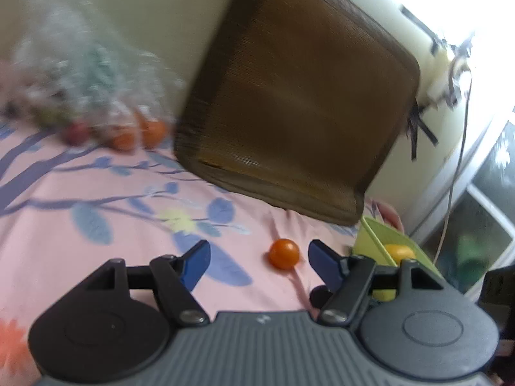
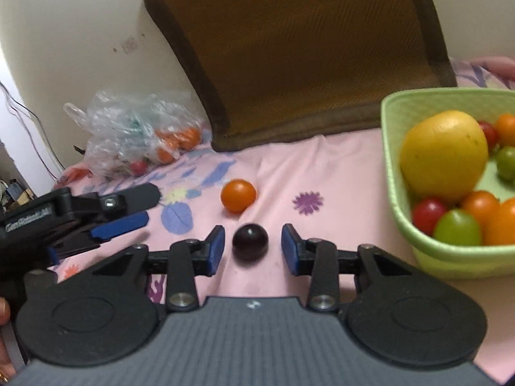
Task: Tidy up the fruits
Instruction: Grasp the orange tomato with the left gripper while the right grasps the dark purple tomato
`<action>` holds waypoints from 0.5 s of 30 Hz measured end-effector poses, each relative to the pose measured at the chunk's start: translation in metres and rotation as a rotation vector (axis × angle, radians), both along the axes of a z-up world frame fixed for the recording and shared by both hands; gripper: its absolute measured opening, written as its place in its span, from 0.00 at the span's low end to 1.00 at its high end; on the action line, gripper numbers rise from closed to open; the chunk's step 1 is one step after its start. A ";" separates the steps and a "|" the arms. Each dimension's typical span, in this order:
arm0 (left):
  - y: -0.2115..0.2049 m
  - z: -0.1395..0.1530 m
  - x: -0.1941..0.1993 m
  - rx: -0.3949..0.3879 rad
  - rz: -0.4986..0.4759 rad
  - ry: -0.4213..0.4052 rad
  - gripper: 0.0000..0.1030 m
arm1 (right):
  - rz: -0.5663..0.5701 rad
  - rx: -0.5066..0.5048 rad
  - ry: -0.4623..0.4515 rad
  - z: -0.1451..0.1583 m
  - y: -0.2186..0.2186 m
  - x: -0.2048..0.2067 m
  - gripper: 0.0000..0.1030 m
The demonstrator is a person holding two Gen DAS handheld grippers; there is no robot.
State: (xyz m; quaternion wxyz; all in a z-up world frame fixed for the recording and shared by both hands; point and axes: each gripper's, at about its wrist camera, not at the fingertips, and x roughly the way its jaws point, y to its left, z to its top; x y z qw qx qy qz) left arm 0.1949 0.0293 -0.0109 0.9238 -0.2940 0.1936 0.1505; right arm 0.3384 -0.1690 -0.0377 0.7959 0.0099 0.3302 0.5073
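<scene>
An orange cherry tomato (image 1: 284, 253) lies on the pink floral cloth (image 1: 96, 193), between my left gripper's (image 1: 257, 251) open blue fingers, nearer the right one. In the right wrist view the same tomato (image 2: 238, 195) lies beyond a dark purple fruit (image 2: 250, 242). My right gripper (image 2: 252, 244) is open, its fingers either side of the dark fruit without touching it. The left gripper (image 2: 141, 207) shows at the left of that view. A light green basket (image 2: 396, 173) on the right holds a large yellow fruit (image 2: 444, 156) and several red, orange and green small fruits.
A clear plastic bag (image 2: 128, 132) with more small fruits lies at the back left by the wall. A brown mesh cushion (image 2: 305, 51) leans against the wall behind the cloth. The green basket (image 1: 379, 234) also shows at the right in the left wrist view.
</scene>
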 end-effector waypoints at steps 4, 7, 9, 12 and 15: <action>-0.023 0.008 0.041 0.179 -0.060 0.070 0.67 | 0.008 -0.003 -0.024 0.004 -0.015 -0.006 0.25; -0.036 0.003 0.067 0.243 -0.078 0.161 0.61 | 0.007 -0.019 -0.108 0.008 -0.043 -0.019 0.25; -0.038 -0.001 0.076 0.231 -0.087 0.214 0.43 | 0.012 -0.029 -0.176 0.009 -0.064 -0.028 0.25; -0.037 -0.004 0.077 0.223 -0.066 0.242 0.35 | -0.003 -0.044 -0.254 0.007 -0.091 -0.038 0.25; -0.044 -0.004 0.074 0.242 -0.060 0.232 0.30 | -0.018 -0.051 -0.214 0.000 -0.101 -0.035 0.25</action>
